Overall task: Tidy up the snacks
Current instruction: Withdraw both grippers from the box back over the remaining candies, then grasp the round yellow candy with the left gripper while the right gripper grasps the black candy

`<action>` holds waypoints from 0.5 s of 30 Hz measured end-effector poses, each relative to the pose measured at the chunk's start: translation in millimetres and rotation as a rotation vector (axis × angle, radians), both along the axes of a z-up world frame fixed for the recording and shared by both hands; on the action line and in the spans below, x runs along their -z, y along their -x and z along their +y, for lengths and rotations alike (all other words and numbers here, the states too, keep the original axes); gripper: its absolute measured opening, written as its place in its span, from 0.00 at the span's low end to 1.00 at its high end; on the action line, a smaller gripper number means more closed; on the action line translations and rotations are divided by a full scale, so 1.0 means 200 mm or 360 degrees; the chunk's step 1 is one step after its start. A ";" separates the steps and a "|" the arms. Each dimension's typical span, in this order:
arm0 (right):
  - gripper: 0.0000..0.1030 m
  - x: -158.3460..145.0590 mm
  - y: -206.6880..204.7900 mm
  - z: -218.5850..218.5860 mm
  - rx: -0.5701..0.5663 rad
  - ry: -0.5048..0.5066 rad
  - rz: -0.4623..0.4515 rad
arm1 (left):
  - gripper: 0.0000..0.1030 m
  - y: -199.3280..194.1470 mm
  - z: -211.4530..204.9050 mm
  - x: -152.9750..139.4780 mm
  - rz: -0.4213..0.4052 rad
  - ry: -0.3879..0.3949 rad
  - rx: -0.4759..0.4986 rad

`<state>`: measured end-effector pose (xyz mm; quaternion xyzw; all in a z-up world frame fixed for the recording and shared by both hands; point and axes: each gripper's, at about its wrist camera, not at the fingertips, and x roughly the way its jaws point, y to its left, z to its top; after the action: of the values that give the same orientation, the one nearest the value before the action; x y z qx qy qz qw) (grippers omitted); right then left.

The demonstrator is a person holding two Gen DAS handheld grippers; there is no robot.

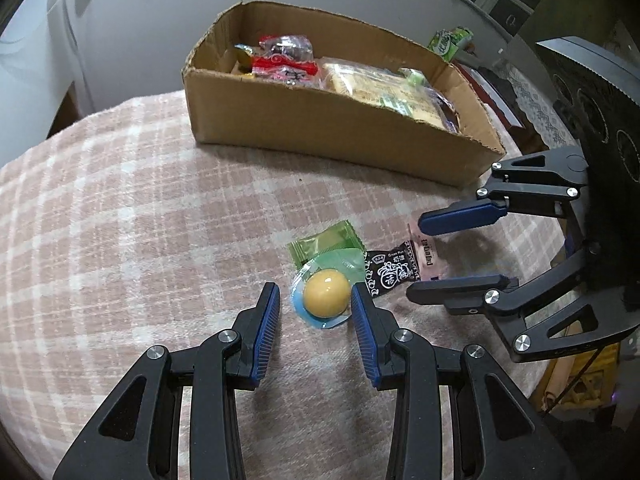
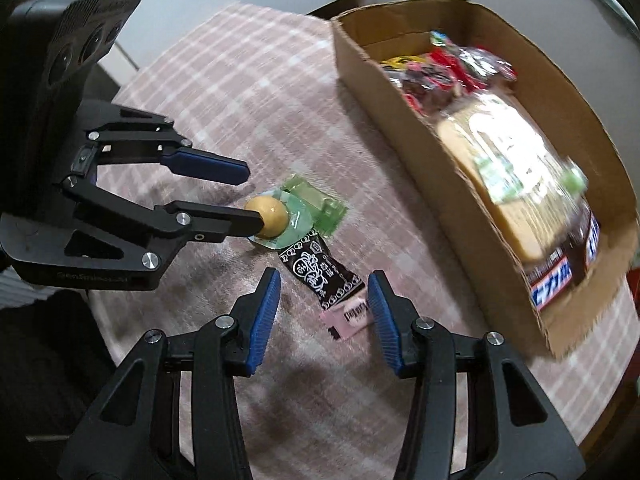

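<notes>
Mostly I am finishing: with the cardboard box [image 1: 320,128] nearly full, my spread left gripper [image 1: 316,304] and spread right gripper [image 2: 324,292] are straddling the jelly cup [image 1: 325,294] and black wafer packet [image 2: 320,276] just beside it.

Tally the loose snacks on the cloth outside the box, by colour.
Yellow jelly cup: 1
Green packet: 1
Black-and-pink packet: 1
Total: 3, all between the open left gripper and open right gripper.
</notes>
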<state>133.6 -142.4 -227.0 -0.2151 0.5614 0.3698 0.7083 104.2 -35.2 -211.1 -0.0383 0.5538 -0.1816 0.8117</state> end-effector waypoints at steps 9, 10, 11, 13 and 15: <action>0.45 0.07 -0.02 0.06 -0.0123 0.0027 -0.0025 | 0.34 0.00 0.00 0.04 -0.0020 0.0020 -0.0053; 0.40 0.08 -0.03 0.06 -0.0120 0.0022 -0.0016 | 0.34 0.00 0.00 0.04 -0.0023 0.0027 -0.0062; 0.39 0.08 -0.03 0.06 -0.0120 0.0021 -0.0007 | 0.34 0.00 0.00 0.04 -0.0027 0.0025 -0.0062; 0.35 0.10 -0.02 0.06 -0.0130 0.0038 -0.0014 | 0.34 0.01 0.00 0.03 -0.0043 0.0006 -0.0055; 0.35 0.10 -0.01 0.07 -0.0144 0.0040 -0.0027 | 0.33 0.01 -0.01 0.03 -0.0063 -0.0021 -0.0041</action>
<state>135.5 -128.7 -246.7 -0.2524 0.5498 0.3924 0.6929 101.3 -36.2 -217.7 -0.0364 0.5384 -0.1681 0.8249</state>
